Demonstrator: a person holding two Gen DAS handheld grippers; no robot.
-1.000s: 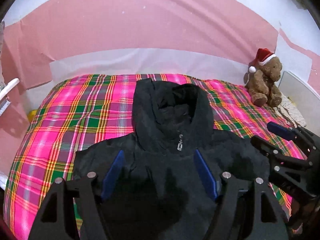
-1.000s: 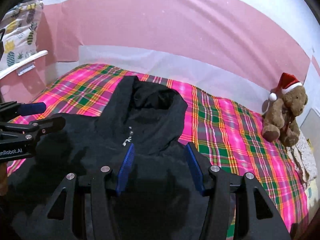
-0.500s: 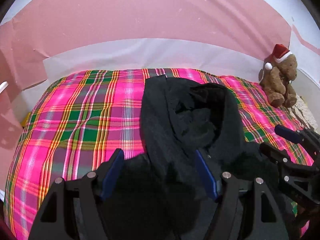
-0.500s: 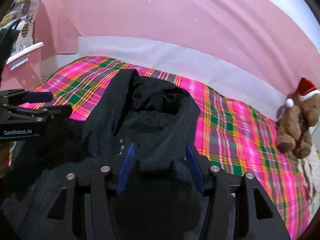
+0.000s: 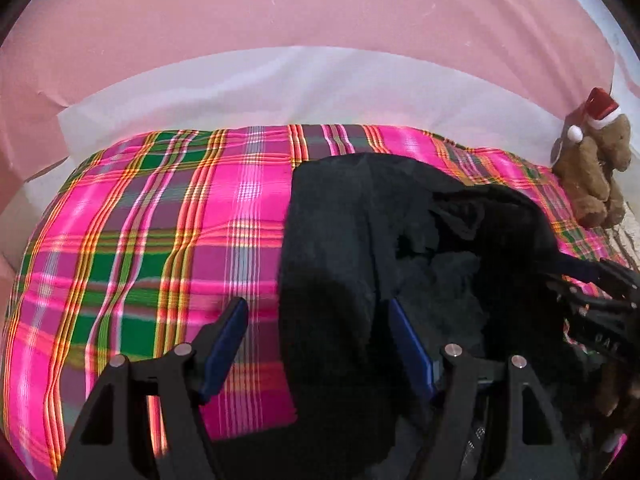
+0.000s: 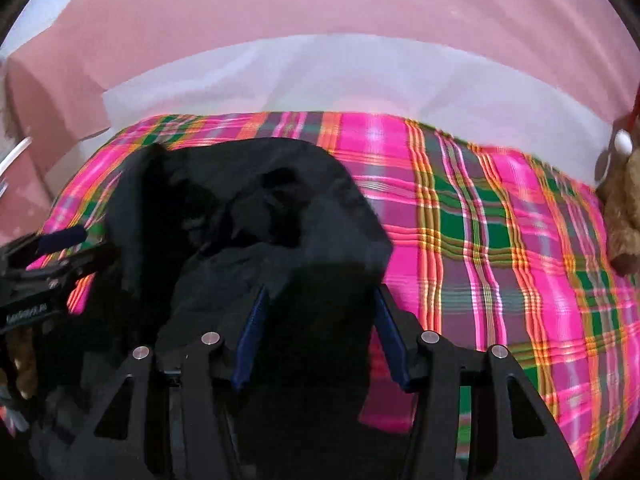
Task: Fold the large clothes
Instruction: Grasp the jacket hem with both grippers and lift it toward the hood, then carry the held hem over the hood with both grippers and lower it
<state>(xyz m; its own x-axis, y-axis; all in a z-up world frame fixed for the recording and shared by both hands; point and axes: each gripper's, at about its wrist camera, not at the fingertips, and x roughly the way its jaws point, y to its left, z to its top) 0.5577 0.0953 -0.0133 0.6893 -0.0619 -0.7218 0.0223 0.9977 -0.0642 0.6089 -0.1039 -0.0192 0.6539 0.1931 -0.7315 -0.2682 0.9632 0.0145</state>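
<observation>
Between blue pads of left gripper [image 5: 316,344]: jaws apart, black hooded jacket [image 5: 360,240] bunched in gap, grip on fabric unclear. Right gripper [image 6: 318,336] same, jaws apart w/ jacket cloth filling gap, can't tell if clamped. Jacket heaped on pink plaid bedspread [image 5: 140,240], hood toward wall. Teddy bear [image 5: 592,168] w/ Santa hat at far right edge of bed.

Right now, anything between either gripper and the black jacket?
Nothing visible. The black jacket lies directly under the open left gripper and open right gripper on the plaid bedspread. The teddy bear sits off at the bed's far edge.
</observation>
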